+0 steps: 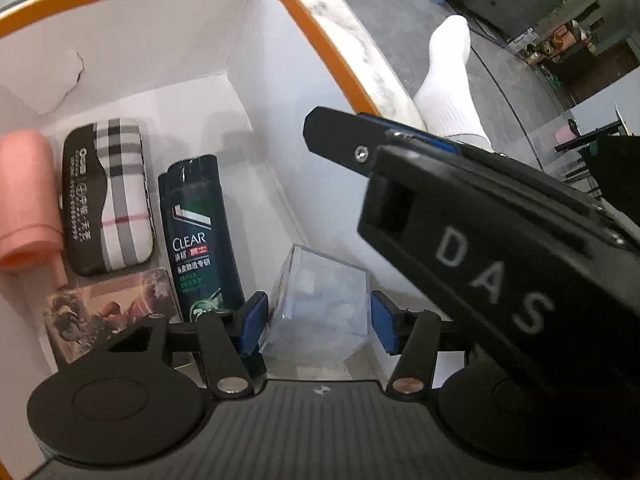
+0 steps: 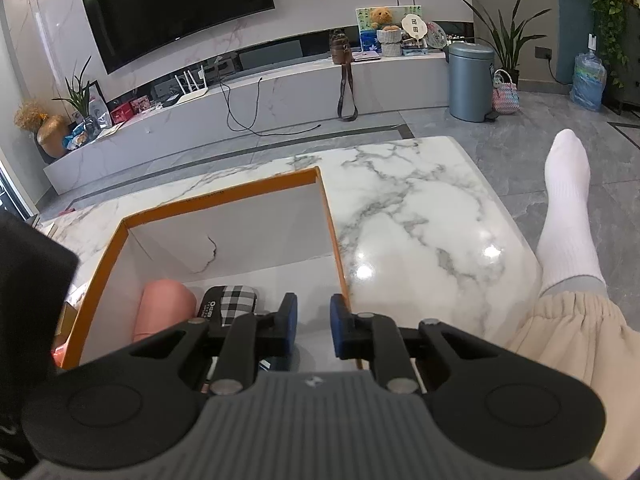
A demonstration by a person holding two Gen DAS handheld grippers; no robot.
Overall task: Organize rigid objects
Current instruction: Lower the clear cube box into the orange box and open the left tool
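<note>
In the left wrist view a clear plastic cube (image 1: 320, 304) sits on the floor of the orange-rimmed white box (image 1: 312, 40). My left gripper (image 1: 316, 320) is inside the box with its blue pads on either side of the cube, a small gap showing at each pad. Beside it lie a dark green CLEAR bottle (image 1: 200, 236), a plaid case (image 1: 108, 196), a pink roll (image 1: 26, 200) and a picture card (image 1: 108, 312). My right gripper (image 2: 314, 330) is open and empty above the box's right wall (image 2: 334, 240); it also shows in the left wrist view (image 1: 460, 208).
The box stands on a white marble table (image 2: 420, 216). A leg in a white sock (image 2: 568, 216) is to the right of the table. A TV unit (image 2: 260, 96) and a grey bin (image 2: 470, 80) stand beyond.
</note>
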